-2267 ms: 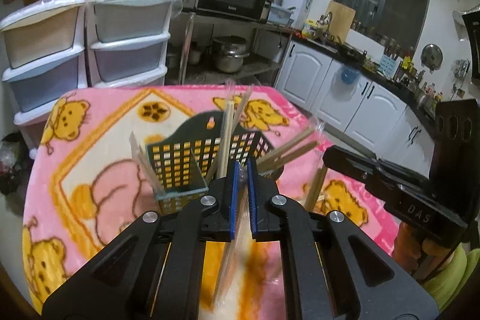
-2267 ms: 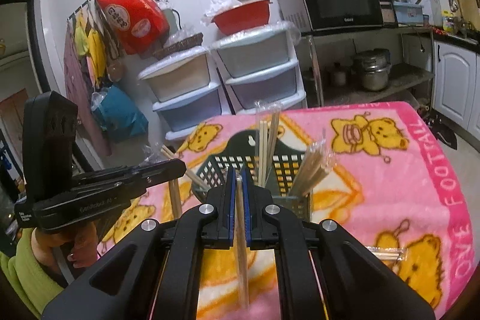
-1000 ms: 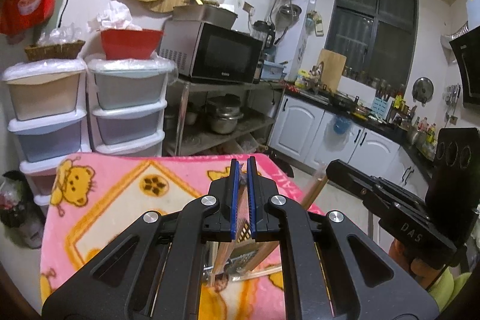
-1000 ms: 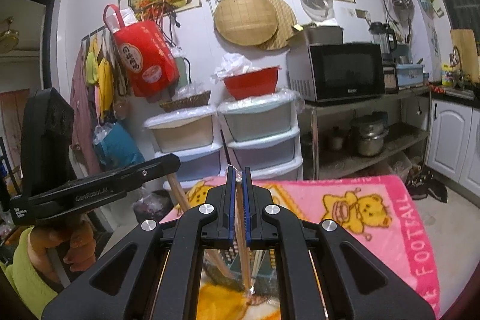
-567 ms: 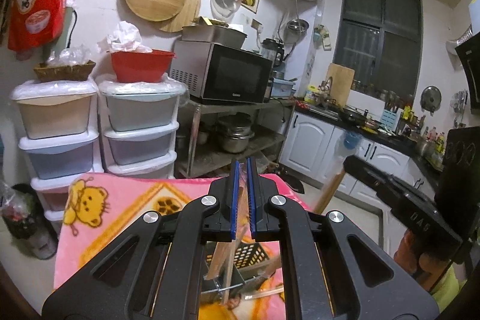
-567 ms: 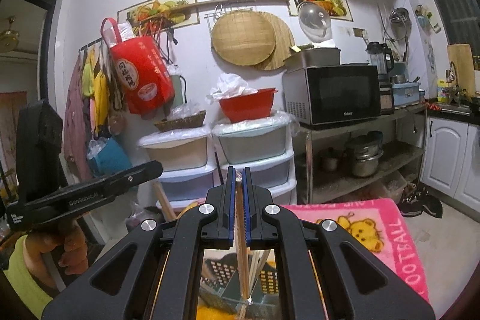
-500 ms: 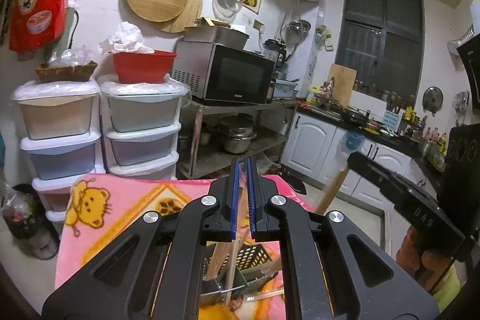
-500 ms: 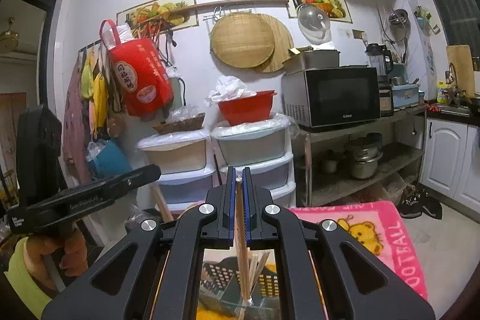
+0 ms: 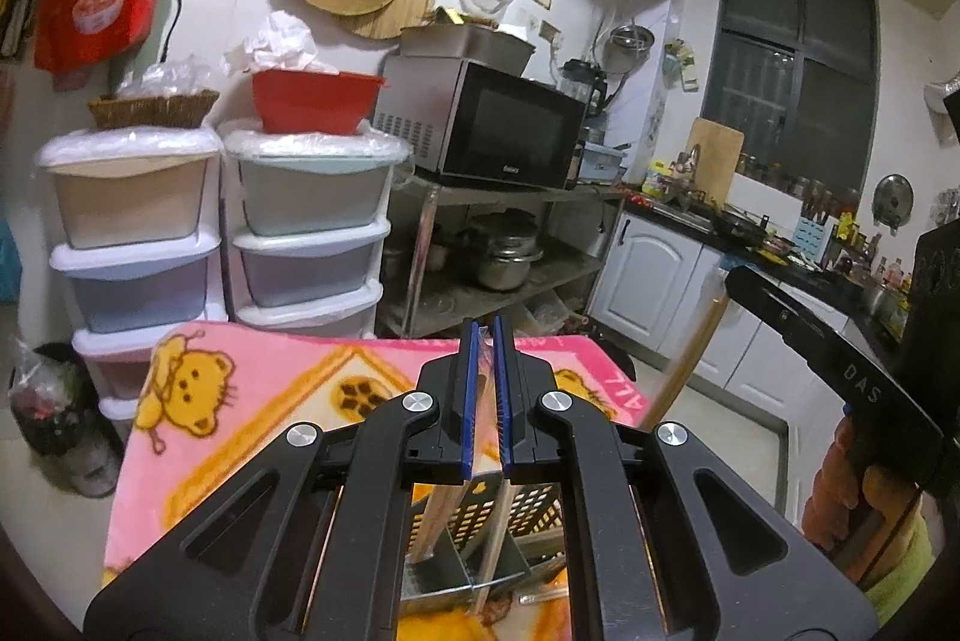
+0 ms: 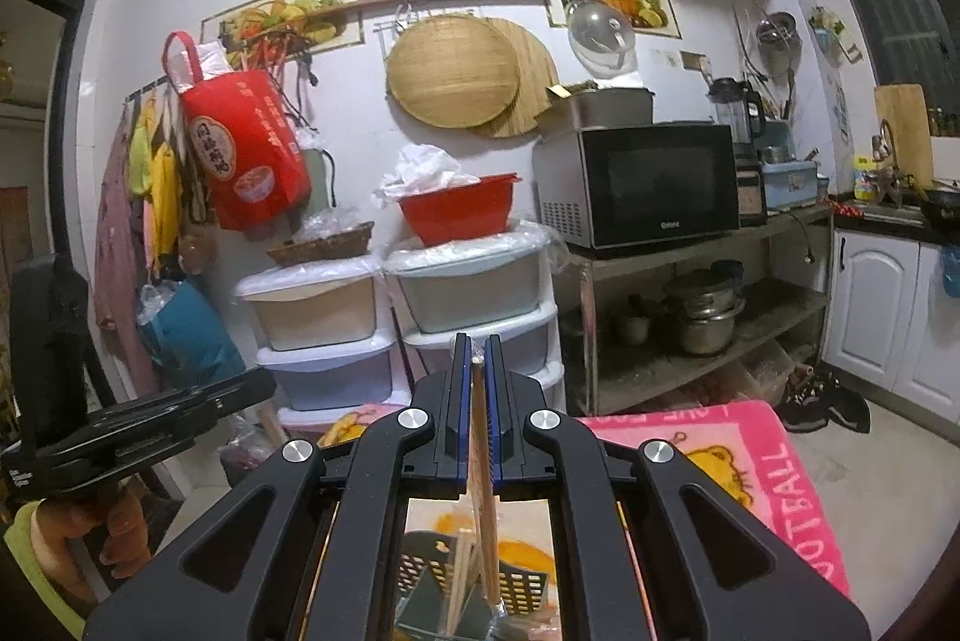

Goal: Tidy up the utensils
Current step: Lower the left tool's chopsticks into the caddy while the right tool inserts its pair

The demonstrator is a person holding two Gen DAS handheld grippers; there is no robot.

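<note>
Both raised higher — left hand-held gripper (image 9: 486, 389), right hand-held gripper (image 10: 478, 401), clamping chopsticks (image 10: 483, 467)

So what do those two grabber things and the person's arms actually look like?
Both are matte black plastic. The left gripper and right gripper each have two flat fingers lined with blue pads, on angular arms with long cut-out slots and round silver screws. From the side, the right one shows white letters "DAS". The hand wears a yellow-green sleeve. No cables visible.
</note>
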